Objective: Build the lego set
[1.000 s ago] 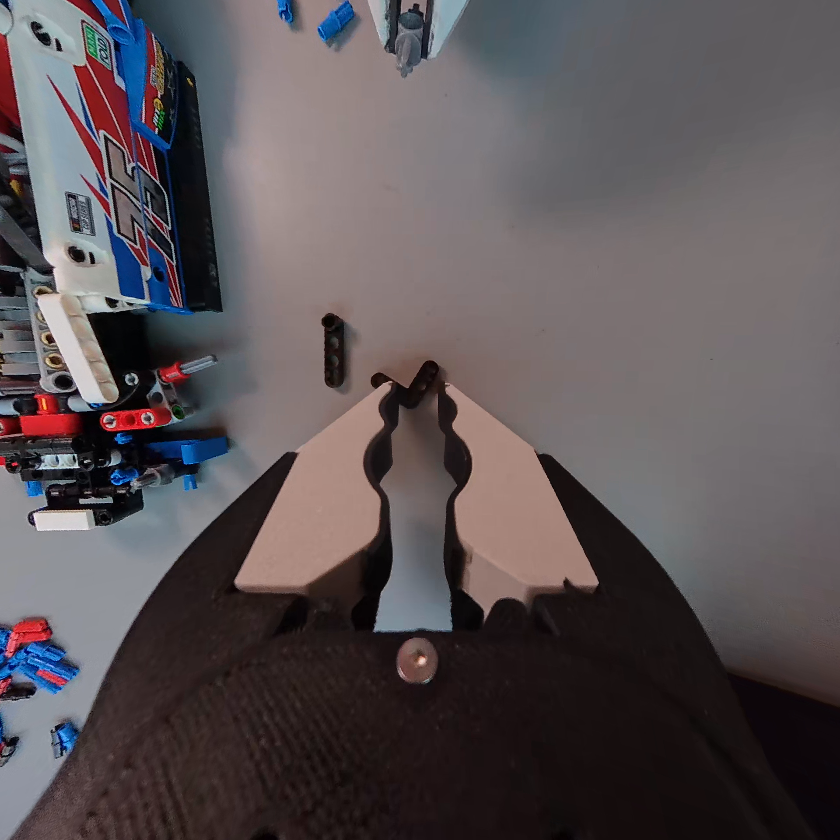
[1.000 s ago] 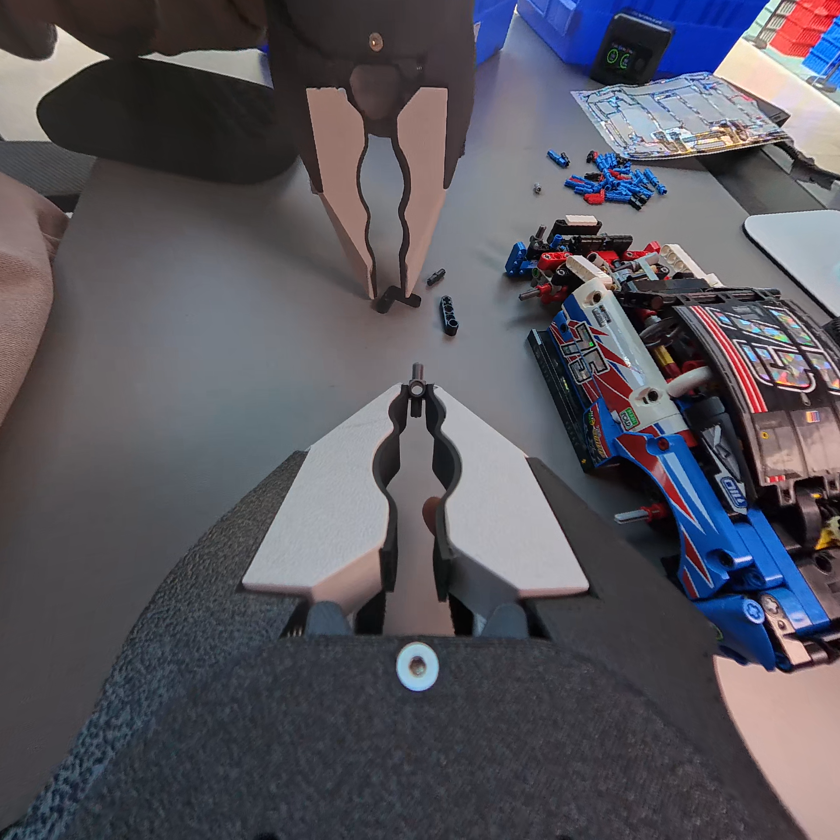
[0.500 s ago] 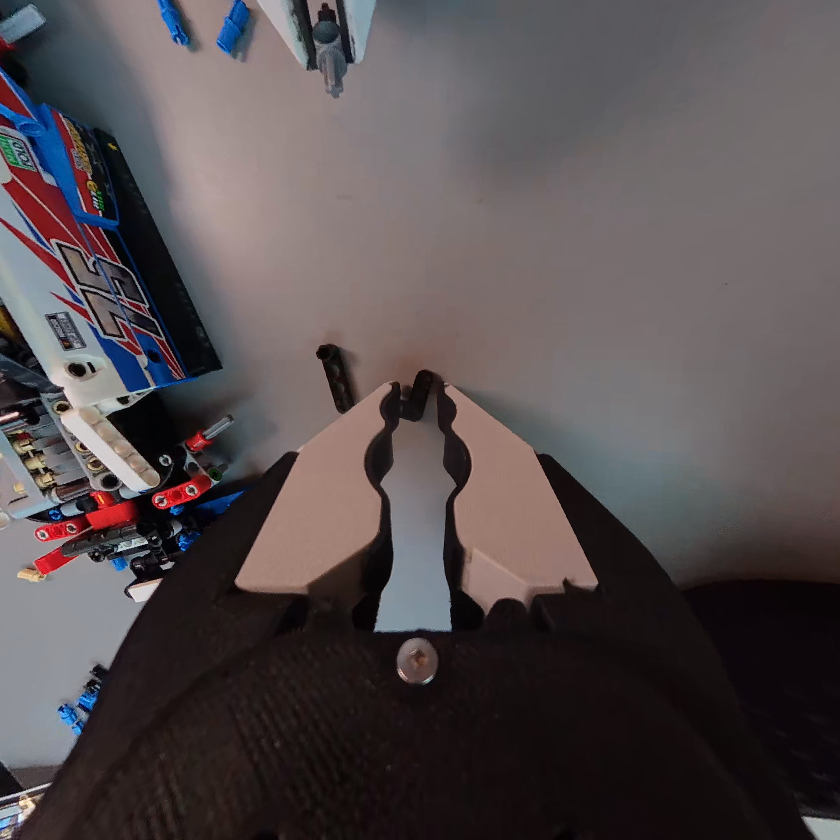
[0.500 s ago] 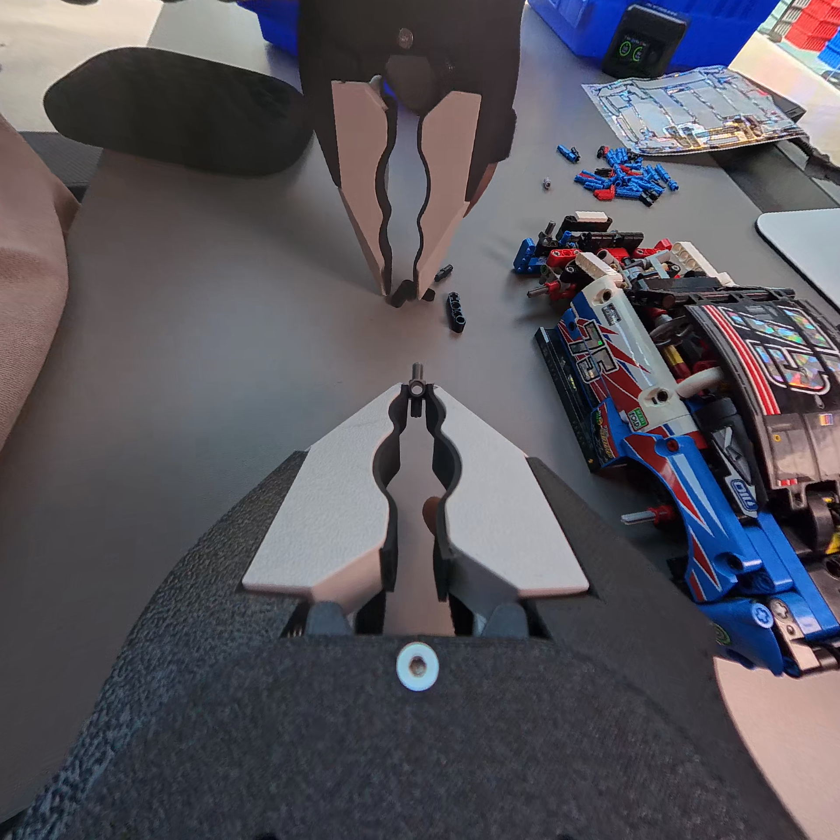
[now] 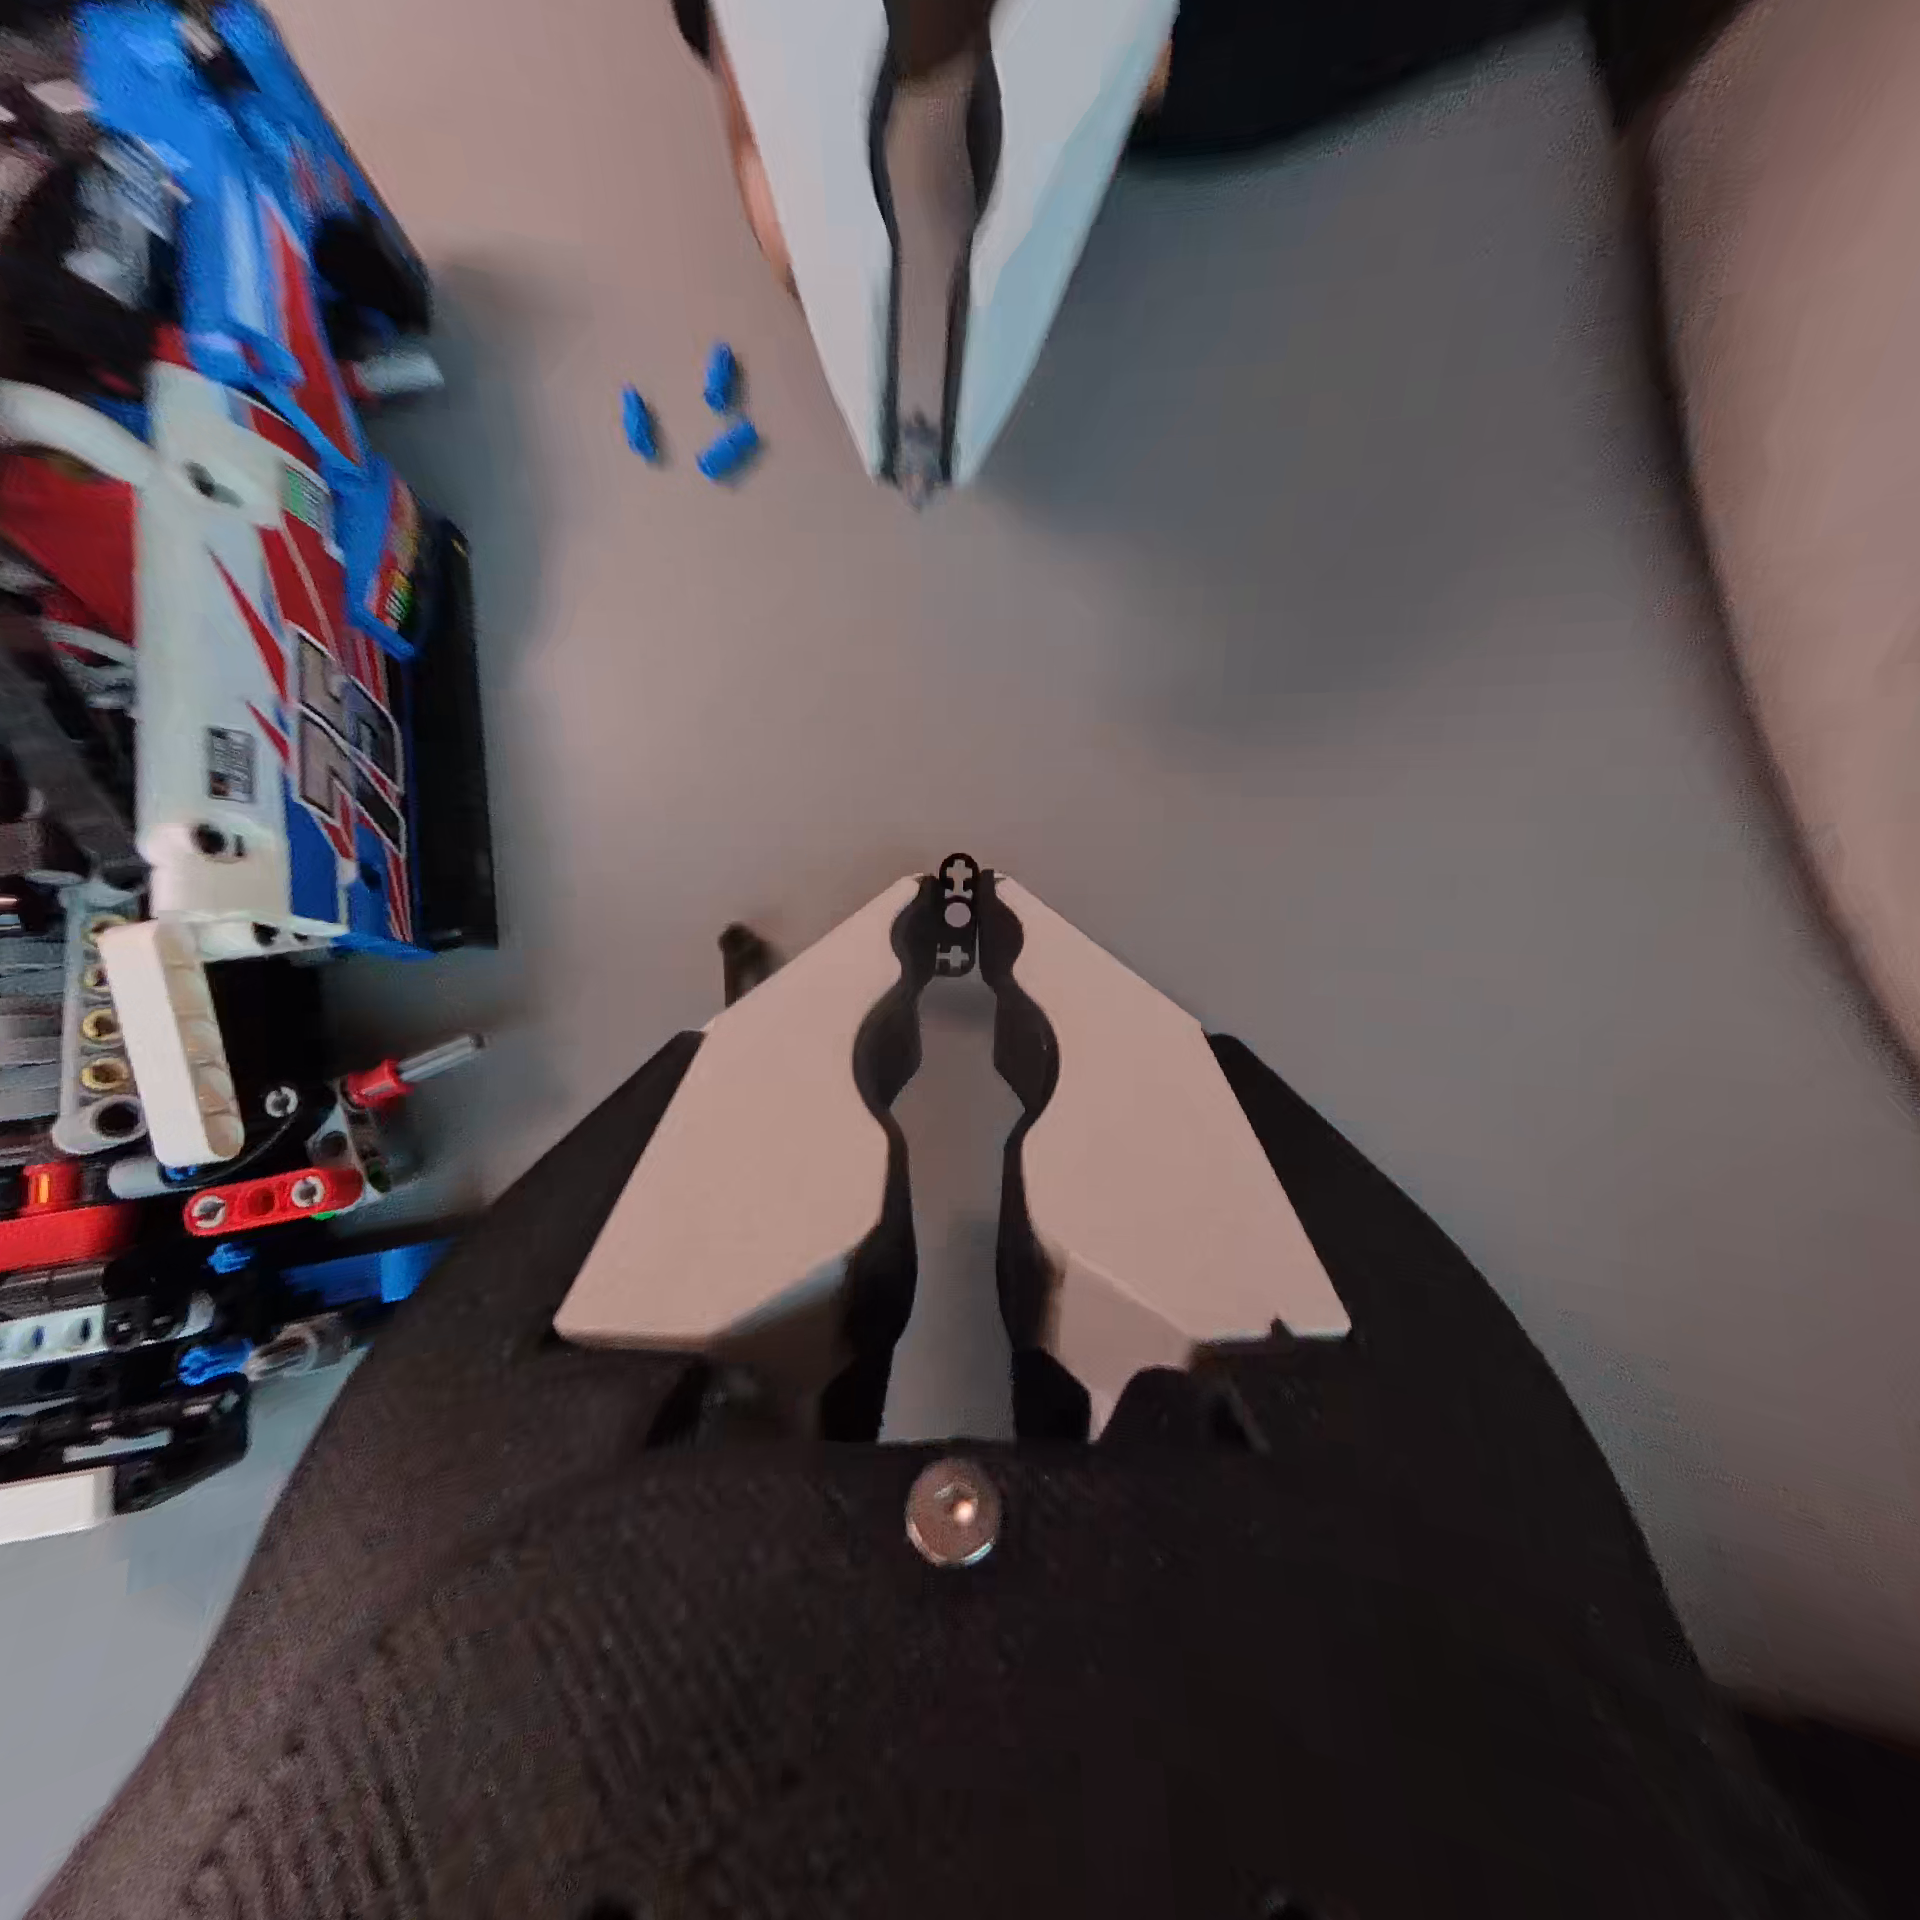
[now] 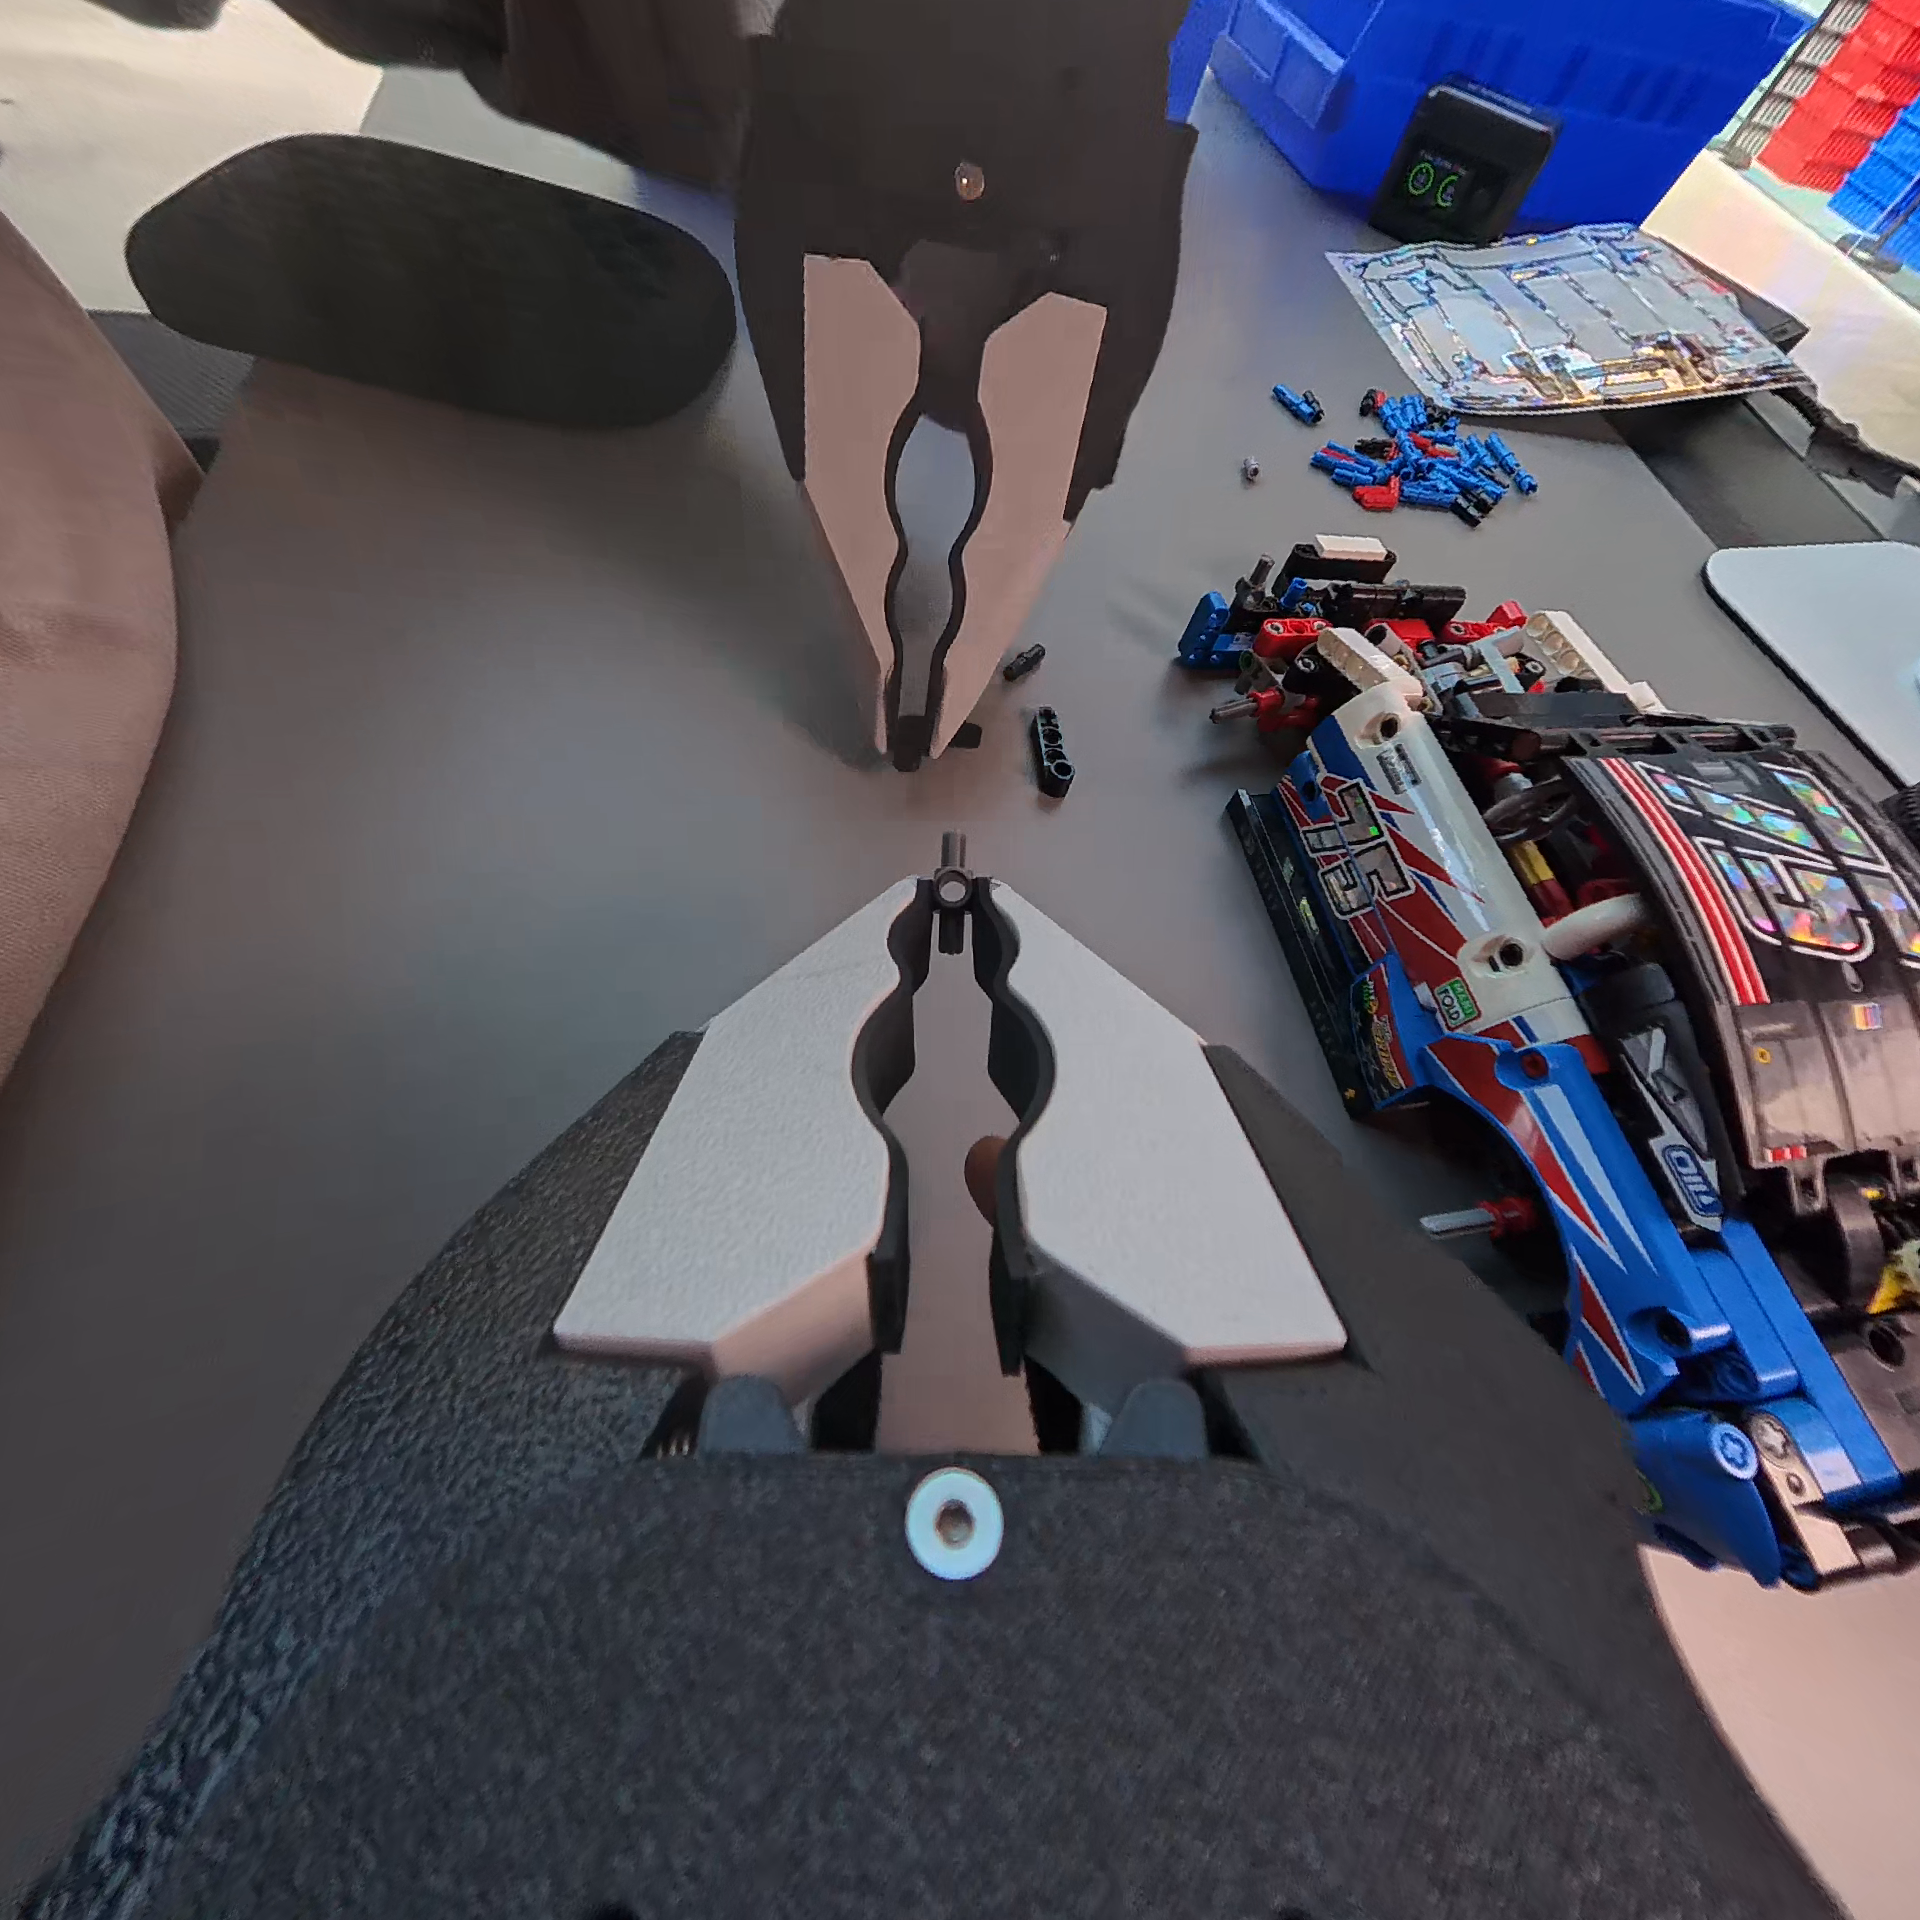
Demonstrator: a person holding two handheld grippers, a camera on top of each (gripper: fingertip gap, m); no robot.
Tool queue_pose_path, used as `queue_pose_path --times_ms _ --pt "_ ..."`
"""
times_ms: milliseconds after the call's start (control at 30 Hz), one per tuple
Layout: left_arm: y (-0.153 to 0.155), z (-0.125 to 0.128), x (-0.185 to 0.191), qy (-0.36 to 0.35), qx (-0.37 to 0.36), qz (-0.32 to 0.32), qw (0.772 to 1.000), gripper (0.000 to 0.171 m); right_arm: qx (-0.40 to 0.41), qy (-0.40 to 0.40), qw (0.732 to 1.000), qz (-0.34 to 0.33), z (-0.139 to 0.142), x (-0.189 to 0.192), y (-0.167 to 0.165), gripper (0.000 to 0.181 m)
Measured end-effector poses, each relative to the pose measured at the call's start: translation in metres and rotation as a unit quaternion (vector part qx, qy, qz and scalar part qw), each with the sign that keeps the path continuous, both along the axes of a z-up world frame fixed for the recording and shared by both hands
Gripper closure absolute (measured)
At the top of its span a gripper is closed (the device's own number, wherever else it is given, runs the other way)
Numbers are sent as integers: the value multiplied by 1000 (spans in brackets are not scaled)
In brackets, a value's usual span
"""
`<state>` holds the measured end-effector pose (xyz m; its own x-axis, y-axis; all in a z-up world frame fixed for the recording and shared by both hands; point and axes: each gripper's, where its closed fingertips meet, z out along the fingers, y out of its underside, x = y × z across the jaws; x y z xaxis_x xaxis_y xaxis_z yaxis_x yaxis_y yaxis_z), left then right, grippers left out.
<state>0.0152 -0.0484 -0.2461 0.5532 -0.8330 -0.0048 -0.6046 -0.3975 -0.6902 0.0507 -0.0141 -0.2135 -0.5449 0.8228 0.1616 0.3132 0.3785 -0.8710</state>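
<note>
Lego car (image 6: 1558, 987) build, mid pin-and-liftarm step

Left tongs (image 5: 957, 883) pinch a black liftarm (image 5: 957, 914); right tongs (image 6: 951, 883) clamp a grey pin (image 6: 950, 883) beside the car; next, probably mate them.

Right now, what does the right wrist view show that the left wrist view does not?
Only the right wrist view: blue bins, sticker sheet, pile of blue and red pins. Only the left wrist view: three loose blue pins, holes of the black beam held by the left gripper. Both: the race car model, the grey table, both grippers.
</note>
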Motion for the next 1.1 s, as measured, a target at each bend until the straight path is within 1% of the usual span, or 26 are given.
queue_pose_path --times_ms 33,100,167,233,300,467,900,1100 --pt "6 14 8 -61 30 29 997 166 0 4 1000 3 2 0 -2 176" --pt "11 43 21 -162 87 62 981 166 -3 16 1000 10 8 -1 -8 176" --pt "14 58 26 -207 125 77 967 166 -16 34 999 14 18 -2 -13 176" --pt "15 62 30 -215 146 75 963 166 -25 51 998 12 25 -4 -14 176" --pt "16 60 33 -213 143 74 964 166 -30 57 998 14 29 -4 -15 176" --pt "18 53 39 -221 127 73 964 166 -29 43 998 22 24 -2 -17 176" --pt "17 58 35 -245 121 82 958 166 -56 26 998 26 19 0 -13 176" --pt "13 60 38 -245 117 71 960 166 -69 22 996 47 15 -1 -23 176"
